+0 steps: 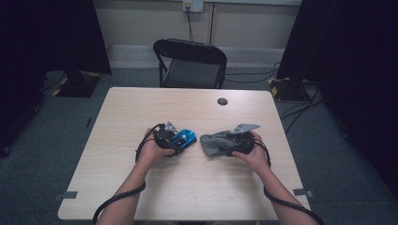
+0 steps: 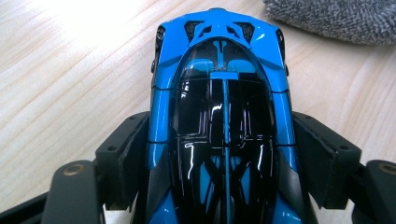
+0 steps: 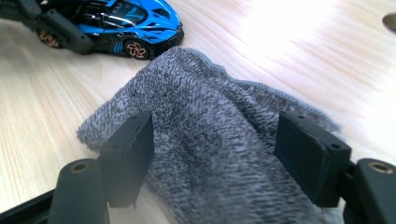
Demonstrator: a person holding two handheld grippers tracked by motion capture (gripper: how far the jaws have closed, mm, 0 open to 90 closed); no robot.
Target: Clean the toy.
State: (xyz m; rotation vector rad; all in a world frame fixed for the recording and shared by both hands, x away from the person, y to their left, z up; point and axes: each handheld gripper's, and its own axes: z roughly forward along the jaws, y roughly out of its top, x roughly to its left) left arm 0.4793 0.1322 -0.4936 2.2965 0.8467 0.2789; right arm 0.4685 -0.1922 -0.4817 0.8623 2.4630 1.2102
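Left fingers (image 2: pixel 123 158): clamped on both flanks of the blue toy car (image 2: pixel 224 116), pads tight against the bodywork around the cabin. Right fingers (image 3: pixel 128 154): wide, straddling a bunched fold of the grey cloth (image 3: pixel 215 140), inner pad faces showing, so no real pinch yet. Looks like a wipe-down job at an early stage: car secured, cloth not secured, no cloth on the car. Left to do, probably: pinch cloth, bring it across, rub the body.

Car: glossy blue with black roof and glass, bronze wheels, wheels down on the bench (image 1: pixel 187 187), left of centre, nose towards the cloth. Cloth: fuzzy knit, crumpled, just right of the car, apart by a narrow gap.
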